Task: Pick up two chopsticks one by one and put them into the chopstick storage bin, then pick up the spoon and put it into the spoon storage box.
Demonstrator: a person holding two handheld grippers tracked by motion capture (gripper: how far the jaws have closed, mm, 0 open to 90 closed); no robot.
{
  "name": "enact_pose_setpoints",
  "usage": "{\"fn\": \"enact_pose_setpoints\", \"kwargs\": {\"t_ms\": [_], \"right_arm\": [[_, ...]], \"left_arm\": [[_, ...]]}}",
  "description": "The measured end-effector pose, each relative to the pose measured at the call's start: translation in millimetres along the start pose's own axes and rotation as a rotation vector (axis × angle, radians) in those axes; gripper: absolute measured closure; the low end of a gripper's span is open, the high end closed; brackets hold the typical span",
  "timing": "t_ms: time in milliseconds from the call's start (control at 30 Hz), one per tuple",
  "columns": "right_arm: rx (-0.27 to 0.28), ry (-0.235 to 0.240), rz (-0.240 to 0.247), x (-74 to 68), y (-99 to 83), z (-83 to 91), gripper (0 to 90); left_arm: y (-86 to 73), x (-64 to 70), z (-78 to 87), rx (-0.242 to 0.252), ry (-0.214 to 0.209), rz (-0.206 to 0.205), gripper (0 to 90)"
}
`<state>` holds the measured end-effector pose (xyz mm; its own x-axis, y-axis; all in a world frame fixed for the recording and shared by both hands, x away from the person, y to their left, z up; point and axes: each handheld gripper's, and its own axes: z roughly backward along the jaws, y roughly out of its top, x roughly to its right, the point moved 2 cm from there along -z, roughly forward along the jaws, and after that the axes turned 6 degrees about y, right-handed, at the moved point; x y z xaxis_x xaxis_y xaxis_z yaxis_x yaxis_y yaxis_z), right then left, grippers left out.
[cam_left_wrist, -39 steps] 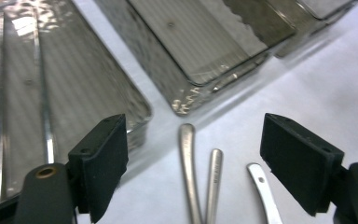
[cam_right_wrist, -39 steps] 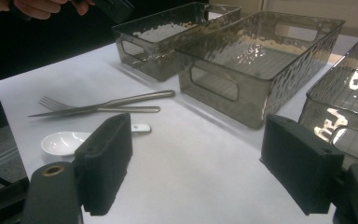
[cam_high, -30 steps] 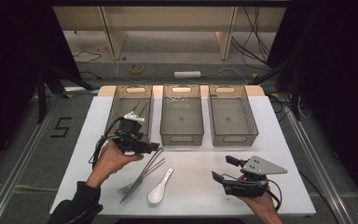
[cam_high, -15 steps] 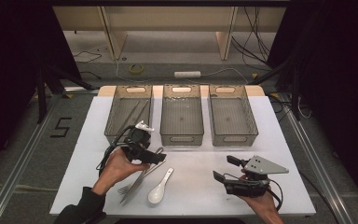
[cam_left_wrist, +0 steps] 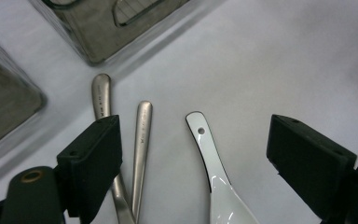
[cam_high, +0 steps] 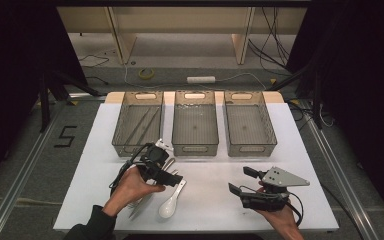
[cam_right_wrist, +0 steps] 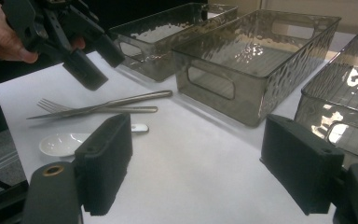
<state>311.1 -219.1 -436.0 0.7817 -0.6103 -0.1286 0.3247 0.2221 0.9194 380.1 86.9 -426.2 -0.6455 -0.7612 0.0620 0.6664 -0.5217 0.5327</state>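
The step in hand looks like sorting cutlery from the counter point(cam_high: 300, 150) into the three clear bins, and the pick is about to be made. The left gripper point(cam_high: 172, 178) hangs over the loose cutlery just in front of the left bin point(cam_high: 121, 131), its jaws wide apart and holding nothing. In the left gripper view the white ceramic spoon point(cam_left_wrist: 216, 179) lies between the jaws, handle pointing toward the bins, while two metal handles point(cam_left_wrist: 140, 154) sit beside it under the left jaw; the right gripper view shows these belong to forks point(cam_right_wrist: 88, 108) crossed on the counter. The left bin already holds some long metal pieces point(cam_high: 142, 125); the middle bin point(cam_high: 195, 145) and the right bin point(cam_high: 267, 142) look empty.

The right gripper point(cam_high: 241, 181) rests low in front of the right bin, jaws open and empty, well apart from the cutlery.

The next move likely calls for lowering the left gripper straight down so both jaws straddle the spoon's handle alone, clear of the fork handles, then closing gently, since glazed ceramic may slip.
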Motion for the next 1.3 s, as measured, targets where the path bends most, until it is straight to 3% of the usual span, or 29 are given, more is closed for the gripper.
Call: {"fn": "enact_pose_setpoints", "kwargs": {"t_ms": [567,967,1300], "right_arm": [[0.003,0.001,-0.002,0.9,0.0,0.2,25.5],[-0.004,0.0,0.014,-1.6,0.8,-0.7,25.6],[-0.012,0.004,0.024,-3.8,1.0,-2.2,25.6]], "left_arm": [[-6.5,10.9,-17.2,-0.086,-0.012,-0.022,20.3],[-15.4,25.6,-35.9,-0.163,-0.031,-0.061,36.5],[-21.8,24.3,-48.8,-0.202,-0.011,-0.076,49.2]]}}
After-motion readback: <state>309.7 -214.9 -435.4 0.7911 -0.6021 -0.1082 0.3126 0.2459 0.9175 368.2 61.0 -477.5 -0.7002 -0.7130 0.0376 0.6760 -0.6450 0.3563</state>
